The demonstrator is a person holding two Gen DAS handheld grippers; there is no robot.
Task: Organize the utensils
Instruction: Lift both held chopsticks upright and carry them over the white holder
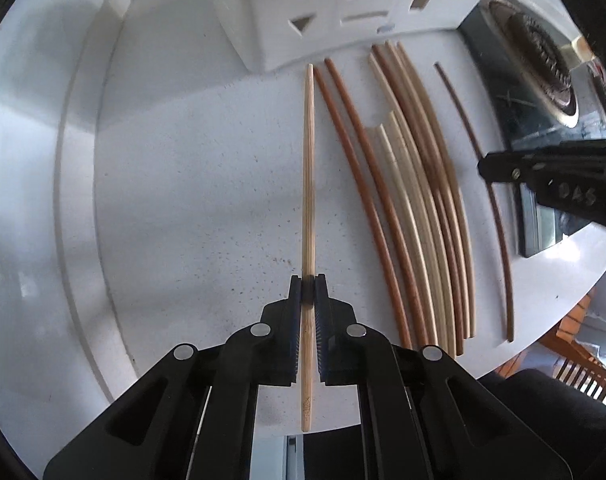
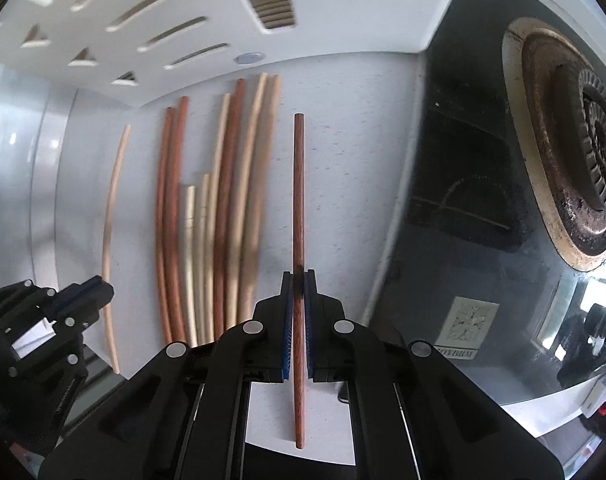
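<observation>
In the left wrist view the left gripper (image 1: pixel 309 294) is pinching a pale bamboo chopstick (image 1: pixel 309 184) between its pressed-together pads, gripping it toward its lower, thicker end while the rest is running up the middle of the frame toward the white slotted utensil holder (image 1: pixel 303 12). In the right wrist view the right gripper (image 2: pixel 299 290) is clamping a reddish-brown wooden chopstick (image 2: pixel 299 184) the same way, its tip reaching up toward the holder's base. The remaining chopsticks (image 1: pixel 415 200), a mix of dark, tan and cream sticks, are lying side by side on the white speckled countertop (image 1: pixel 183 200), between the two held ones, with a gas stove burner (image 2: pixel 575 168) sitting at the right edge. These sticks are looking light, rigid and smooth, so a thin round shaft is likely to be rolling or pivoting in a narrow pinch; holding nearer the middle would probably be keeping each one steadier when aiming its tip into a slot.
</observation>
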